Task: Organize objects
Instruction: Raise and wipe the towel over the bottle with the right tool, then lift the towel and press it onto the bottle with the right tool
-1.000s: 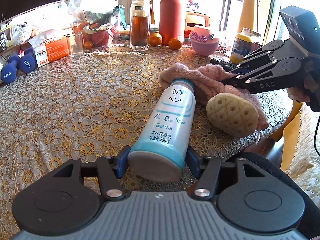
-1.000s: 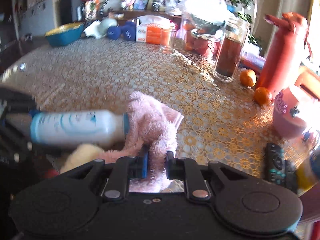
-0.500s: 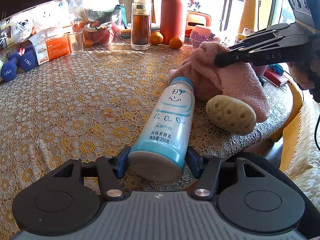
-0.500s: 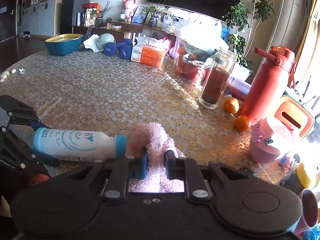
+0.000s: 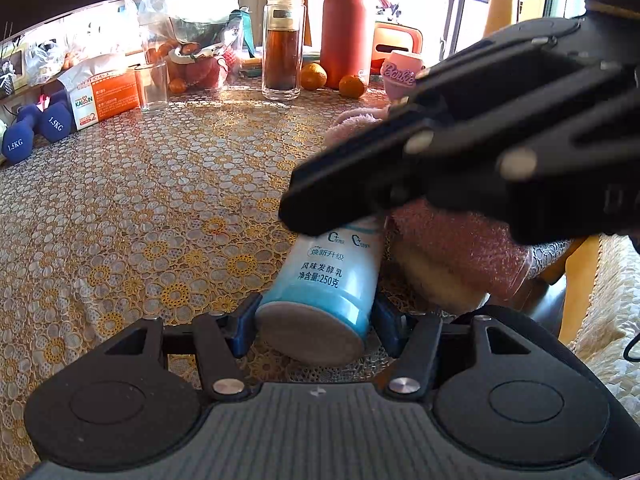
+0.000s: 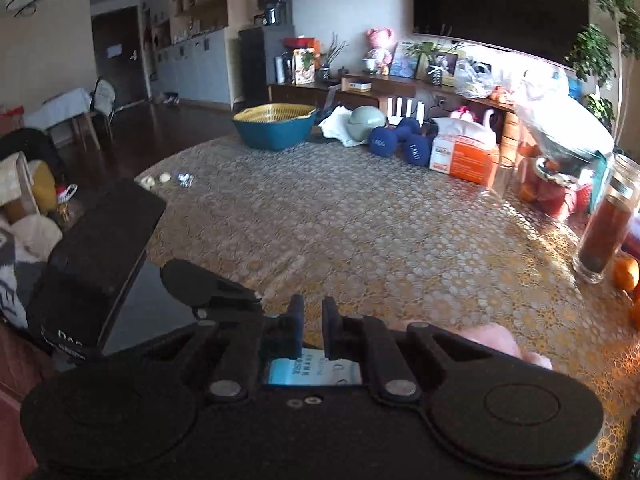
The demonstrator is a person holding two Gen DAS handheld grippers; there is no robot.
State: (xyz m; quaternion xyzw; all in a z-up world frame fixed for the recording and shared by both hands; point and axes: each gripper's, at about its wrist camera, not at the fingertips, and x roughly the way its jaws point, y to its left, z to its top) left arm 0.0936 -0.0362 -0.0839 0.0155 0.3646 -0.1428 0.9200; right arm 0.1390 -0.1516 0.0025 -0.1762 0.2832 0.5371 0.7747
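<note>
Surface: gold floral lace cloth, living room beyond. Writing: "250克" on the bottle, "Barbie" on the pink cup, "1.5KG" on the dumbbells. Your left gripper clenched the lying bottle's base between its jaws. Your right gripper hovered above the bottle, jaws nearly closed, empty; pink towel just right of the bottle.

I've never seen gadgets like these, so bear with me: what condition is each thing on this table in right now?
Left gripper: shut on the yogurt bottle.
Yogurt bottle: lying on its side on the table.
Right gripper: fingers nearly together, nothing visible between them.
Pink slipper: beside the bottle, under the right gripper.
Tea jar: upright, lid on.
Drinking glass: upright, empty.
</note>
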